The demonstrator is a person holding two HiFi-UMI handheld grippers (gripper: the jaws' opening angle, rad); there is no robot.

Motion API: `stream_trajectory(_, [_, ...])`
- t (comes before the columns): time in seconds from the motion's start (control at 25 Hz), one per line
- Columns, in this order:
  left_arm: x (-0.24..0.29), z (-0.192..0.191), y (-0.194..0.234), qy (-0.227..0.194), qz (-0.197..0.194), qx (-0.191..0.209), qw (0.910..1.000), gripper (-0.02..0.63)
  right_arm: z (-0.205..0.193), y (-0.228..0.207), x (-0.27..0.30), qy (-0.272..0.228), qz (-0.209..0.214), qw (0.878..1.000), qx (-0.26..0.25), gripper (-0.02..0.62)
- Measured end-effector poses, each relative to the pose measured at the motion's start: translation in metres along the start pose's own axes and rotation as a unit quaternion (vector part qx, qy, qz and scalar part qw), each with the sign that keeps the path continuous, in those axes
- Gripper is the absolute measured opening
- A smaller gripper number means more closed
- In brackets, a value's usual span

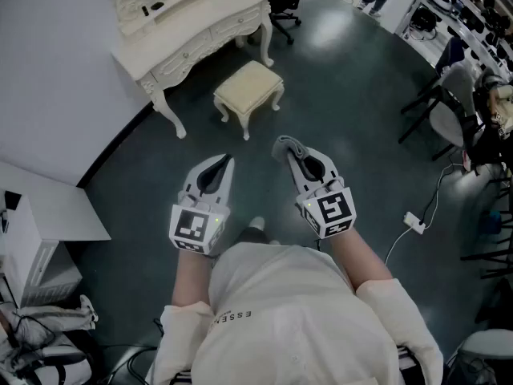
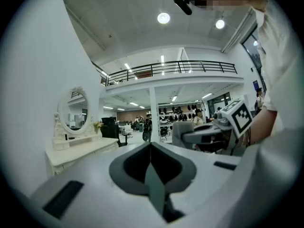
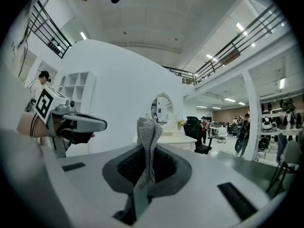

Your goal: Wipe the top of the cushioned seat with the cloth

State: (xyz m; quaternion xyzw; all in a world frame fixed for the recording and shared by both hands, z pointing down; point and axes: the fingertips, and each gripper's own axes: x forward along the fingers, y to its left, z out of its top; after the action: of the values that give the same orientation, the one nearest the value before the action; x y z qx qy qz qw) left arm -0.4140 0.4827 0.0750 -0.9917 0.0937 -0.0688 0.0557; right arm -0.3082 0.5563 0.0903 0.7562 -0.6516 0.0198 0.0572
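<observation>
Cushioned seat (image 1: 249, 87): found on the dark floor (image 1: 353, 95) just beside the white dressing table (image 1: 192, 30), ahead of both grippers and well apart from them. Noted left gripper (image 1: 228, 160) with jaws pressed together, nothing between. Noted right gripper (image 1: 282, 143) clamped on the grey cloth (image 3: 148, 141), folded, sticking up past the jaw tips; held in air, clear of the seat.

Left gripper (image 1: 227, 161): held forward, jaws pressed together, empty.
Right gripper (image 1: 290, 152): alongside, not touching, jaws clamped on a folded cloth (image 3: 147, 137).
</observation>
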Motion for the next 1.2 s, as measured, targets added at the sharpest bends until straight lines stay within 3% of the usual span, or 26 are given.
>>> stream_trajectory(0.48, [0.003, -0.001, 0.001, 0.004, -0.004, 0.006, 1.0000, 0.003, 0.001, 0.000, 0.002, 0.000, -0.006, 1.000, 0.011, 0.028])
stream_trajectory(0.84, [0.032, -0.013, -0.019, 0.017, -0.016, -0.001, 0.9997, 0.003, -0.021, -0.033, -0.007, 0.017, -0.018, 0.999, 0.027, 0.028])
stream_trajectory(1.2, [0.095, -0.029, 0.040, 0.020, -0.004, -0.018, 0.9996, 0.003, -0.035, -0.071, 0.068, 0.033, -0.014, 0.999, 0.029, 0.028])
